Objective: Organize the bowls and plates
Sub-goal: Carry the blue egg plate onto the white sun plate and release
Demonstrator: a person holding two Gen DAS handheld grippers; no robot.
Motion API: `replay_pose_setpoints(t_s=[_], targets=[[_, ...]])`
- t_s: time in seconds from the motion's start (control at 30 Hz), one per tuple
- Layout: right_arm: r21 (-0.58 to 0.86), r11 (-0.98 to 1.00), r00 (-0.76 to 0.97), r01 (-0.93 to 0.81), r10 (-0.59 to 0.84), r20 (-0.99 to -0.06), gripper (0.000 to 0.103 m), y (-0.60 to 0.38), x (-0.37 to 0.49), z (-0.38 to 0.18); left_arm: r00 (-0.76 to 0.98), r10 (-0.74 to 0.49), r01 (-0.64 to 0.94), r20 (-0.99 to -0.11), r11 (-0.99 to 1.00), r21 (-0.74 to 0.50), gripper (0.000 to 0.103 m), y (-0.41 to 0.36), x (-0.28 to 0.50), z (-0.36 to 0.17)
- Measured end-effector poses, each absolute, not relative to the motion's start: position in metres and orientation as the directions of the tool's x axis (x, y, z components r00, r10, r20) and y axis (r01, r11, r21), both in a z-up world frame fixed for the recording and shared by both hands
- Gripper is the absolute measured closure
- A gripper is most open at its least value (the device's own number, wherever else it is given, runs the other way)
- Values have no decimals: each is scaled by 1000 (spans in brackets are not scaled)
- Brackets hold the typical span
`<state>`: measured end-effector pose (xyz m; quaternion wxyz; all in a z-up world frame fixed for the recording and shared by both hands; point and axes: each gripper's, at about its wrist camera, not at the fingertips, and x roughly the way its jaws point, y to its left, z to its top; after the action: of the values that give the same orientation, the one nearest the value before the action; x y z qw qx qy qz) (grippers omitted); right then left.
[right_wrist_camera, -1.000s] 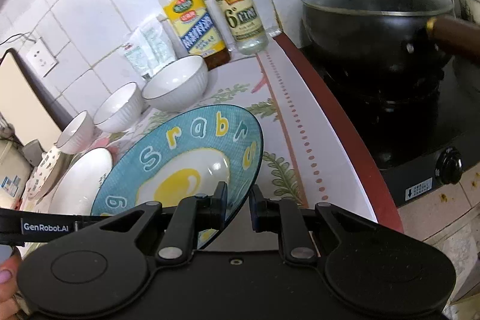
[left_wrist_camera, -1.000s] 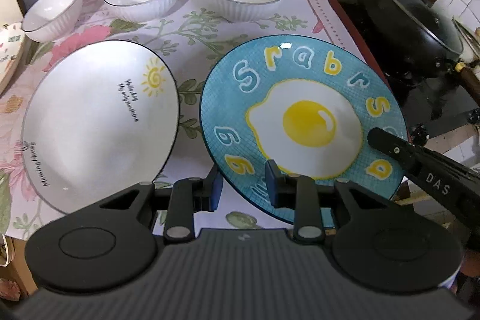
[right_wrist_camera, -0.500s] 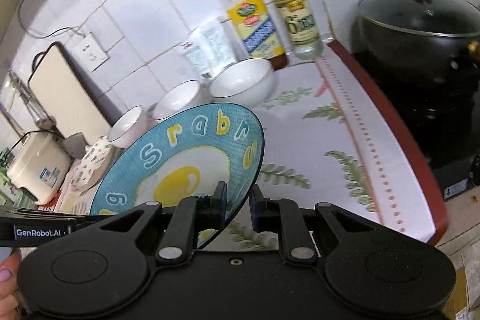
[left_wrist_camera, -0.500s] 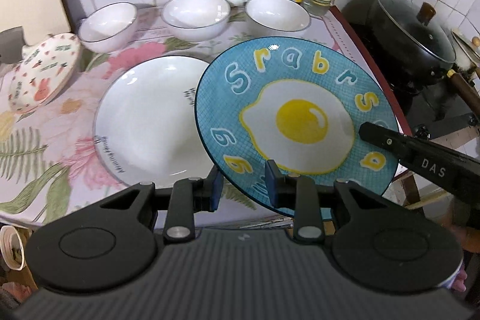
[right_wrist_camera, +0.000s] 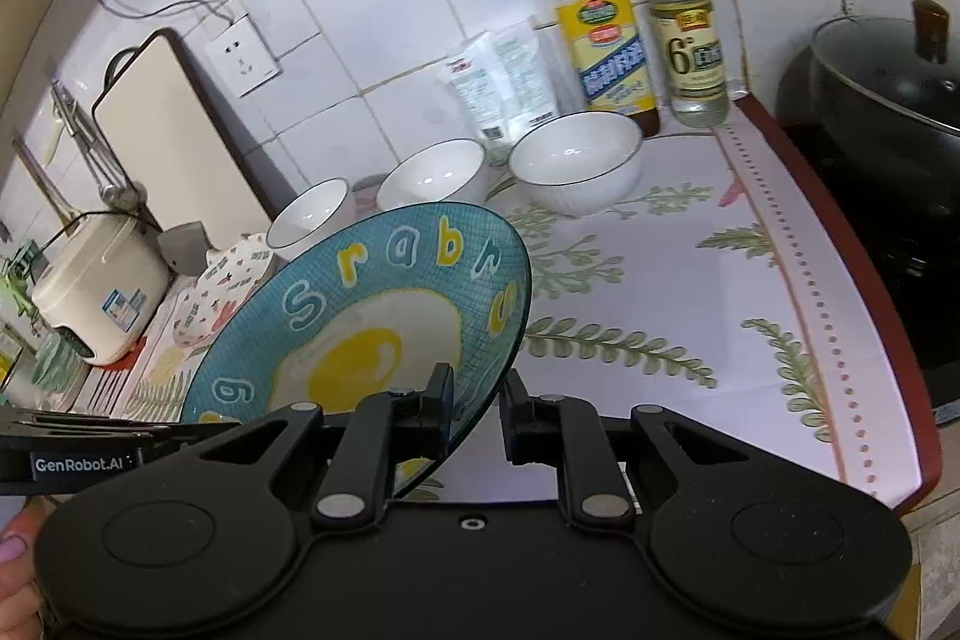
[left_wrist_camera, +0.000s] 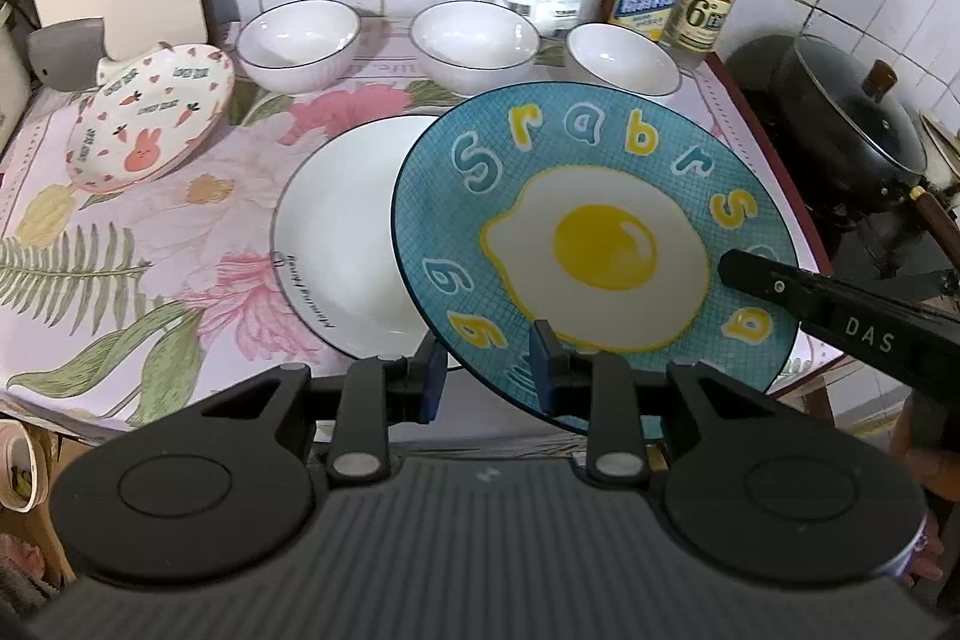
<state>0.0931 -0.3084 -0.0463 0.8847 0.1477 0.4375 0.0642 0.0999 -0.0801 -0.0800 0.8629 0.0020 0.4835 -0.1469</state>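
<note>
The blue plate point(left_wrist_camera: 600, 244), printed with a fried egg and coloured letters, hangs tilted above the floral cloth point(left_wrist_camera: 150, 232), clear of it, its left edge overlapping the white plate point(left_wrist_camera: 342, 250); the white plate lies flat on the cloth, dark-rimmed with small black lettering. Behind it three white bowls point(left_wrist_camera: 474, 40) stand upright in a row; left of it a rabbit-patterned dish point(left_wrist_camera: 150, 118) rests tilted.
</note>
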Motion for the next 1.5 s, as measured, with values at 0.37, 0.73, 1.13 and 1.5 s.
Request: replay_pose_setpoints(t_s=[0.37,0.73,1.13,1.5], targets=[[303,953,563,-29,266,-782,82,-278,111,-58,496,-228,203,-838,969,-143,76,-49,109,-95],[274,961,495,-40,257,-830,82,-253,132,-90,452,-203,119,-869,979,-166,76,-25,123,-132],[216,975,442,-57,219,-870,82,-233,147,-105,406,-192,81,-893,981,-174,76,-14,140,-148],[93,995,423,-40,101,-901,75,-213,157,-109,377,-223,62,-899,974,-216,76,-8,149,-153]])
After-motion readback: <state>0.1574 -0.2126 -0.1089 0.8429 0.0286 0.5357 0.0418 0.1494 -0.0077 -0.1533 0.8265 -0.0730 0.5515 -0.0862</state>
